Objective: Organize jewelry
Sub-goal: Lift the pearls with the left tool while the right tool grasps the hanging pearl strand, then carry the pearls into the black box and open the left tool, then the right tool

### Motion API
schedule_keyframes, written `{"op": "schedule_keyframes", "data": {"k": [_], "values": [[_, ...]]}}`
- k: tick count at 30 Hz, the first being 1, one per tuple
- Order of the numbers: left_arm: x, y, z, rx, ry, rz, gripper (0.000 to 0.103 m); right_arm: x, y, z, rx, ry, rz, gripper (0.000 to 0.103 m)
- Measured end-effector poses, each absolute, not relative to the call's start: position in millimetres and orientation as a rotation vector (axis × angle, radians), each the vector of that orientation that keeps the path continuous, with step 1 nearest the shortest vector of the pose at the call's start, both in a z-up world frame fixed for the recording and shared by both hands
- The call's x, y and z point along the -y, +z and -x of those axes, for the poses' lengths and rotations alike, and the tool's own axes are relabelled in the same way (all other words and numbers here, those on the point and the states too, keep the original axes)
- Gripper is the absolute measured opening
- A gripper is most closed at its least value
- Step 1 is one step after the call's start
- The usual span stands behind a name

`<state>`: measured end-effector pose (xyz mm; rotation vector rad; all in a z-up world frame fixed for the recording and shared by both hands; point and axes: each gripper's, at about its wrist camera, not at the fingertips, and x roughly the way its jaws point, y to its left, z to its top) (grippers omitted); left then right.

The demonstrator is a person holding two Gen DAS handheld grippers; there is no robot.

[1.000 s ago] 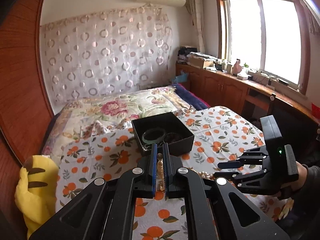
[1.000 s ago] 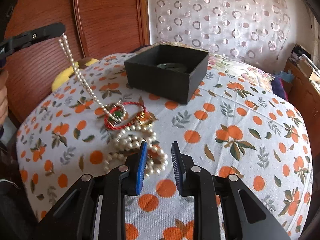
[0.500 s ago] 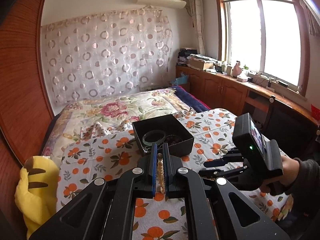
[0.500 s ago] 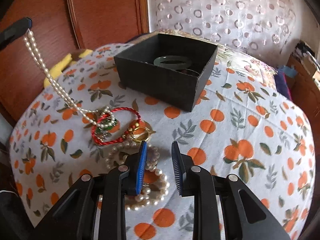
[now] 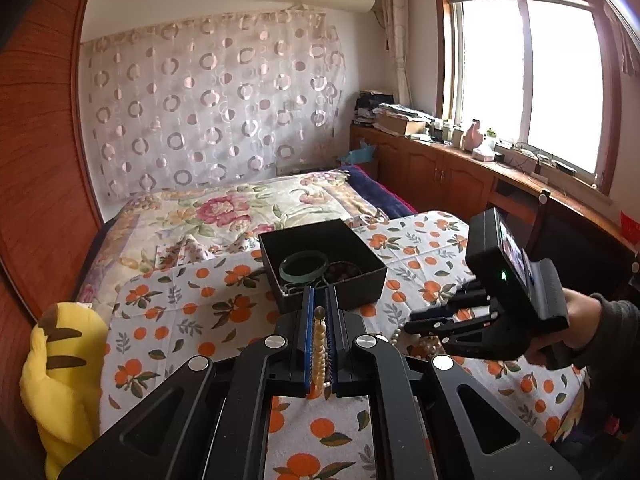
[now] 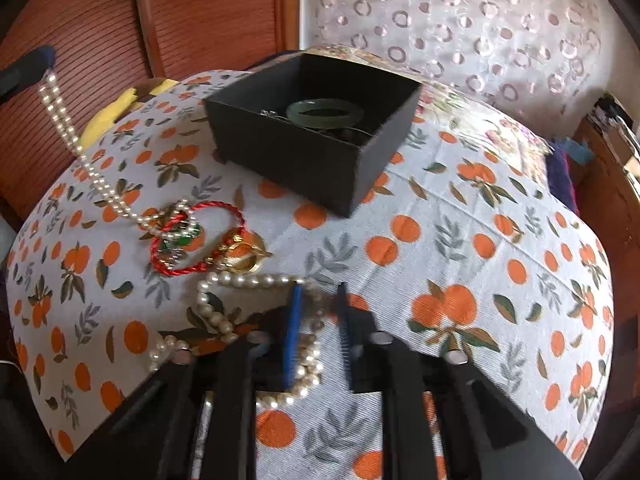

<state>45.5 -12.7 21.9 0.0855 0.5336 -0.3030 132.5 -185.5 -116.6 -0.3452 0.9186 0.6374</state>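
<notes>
My left gripper [image 5: 319,300] is shut on one end of a pearl necklace [image 5: 319,344] and holds it up off the table. In the right wrist view the strand [image 6: 64,124] hangs from the left gripper's tip [image 6: 28,70] down to the cloth. My right gripper [image 6: 318,292] is open, low over a heap of pearls [image 6: 308,364]. It also shows in the left wrist view [image 5: 452,324]. A black open box [image 6: 304,152] holds a green bangle [image 6: 325,111] and dark beads. A red cord bracelet [image 6: 192,236] and a gold ring [image 6: 244,258] lie by the pearls.
The table has a white cloth with orange prints [image 6: 480,240]. A yellow plush toy [image 5: 60,368] lies at its left edge. A bed with a floral cover [image 5: 240,208] is behind, wooden cabinets [image 5: 440,176] run under the window.
My right gripper has moved forward and down onto the pearl heap. My left gripper has lifted its end of the strand higher and further left.
</notes>
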Motion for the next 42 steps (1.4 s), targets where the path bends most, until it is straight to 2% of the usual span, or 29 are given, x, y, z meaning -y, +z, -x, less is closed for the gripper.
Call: {"op": "schedule_keyframes", "data": {"k": [5,19,42], "values": [[16,32,-52,-0.497,-0.292,-0.091,0.005,193,-100,-124,-0.849,0.642,0.295,0.008],[25,86,-68,-0.400,-0.291,-0.093,0.005,215,20,-99,-0.573,0.660,0.203,0.008],[36,130,-147,-0.413,-0.263,-0.102,0.005,222,95,-142,-0.433,0.592,0.186,0.008]]}}
